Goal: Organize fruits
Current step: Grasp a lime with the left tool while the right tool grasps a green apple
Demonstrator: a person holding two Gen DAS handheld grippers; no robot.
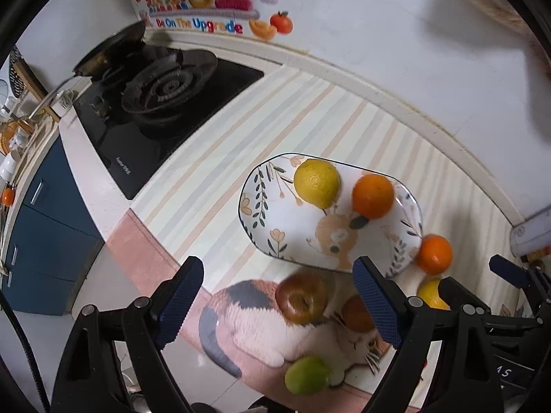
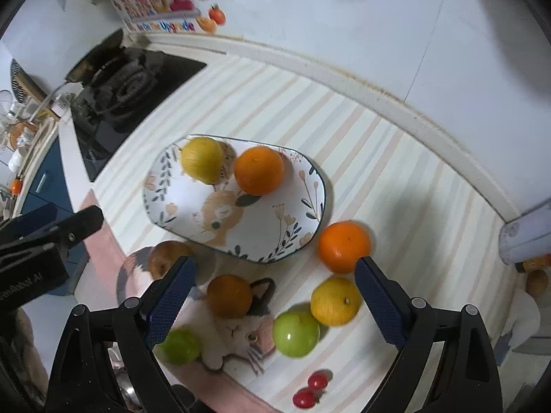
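Observation:
A white oval plate (image 2: 265, 227) with a leaf pattern lies on a striped cat mat and carries a lemon (image 2: 202, 160) and an orange (image 2: 259, 170). On the mat in front of it lie a second orange (image 2: 344, 246), a lemon (image 2: 335, 301), two green apples (image 2: 296, 334) (image 2: 180, 346), a third orange (image 2: 229, 296), a brown-red apple (image 2: 165, 254) and two small red fruits (image 2: 310, 390). My right gripper (image 2: 275, 265) hangs open above them, holding nothing. My left gripper (image 1: 278, 268) is open and empty above the brown-red apple (image 1: 303, 297), just in front of the plate (image 1: 286, 220).
A black gas hob (image 1: 162, 103) with a burner and a pan sits to the left of the mat. The white tiled wall runs behind the plate. A white cylinder (image 2: 527, 234) lies at the right edge. Blue cabinet fronts (image 1: 44, 227) drop off at the left.

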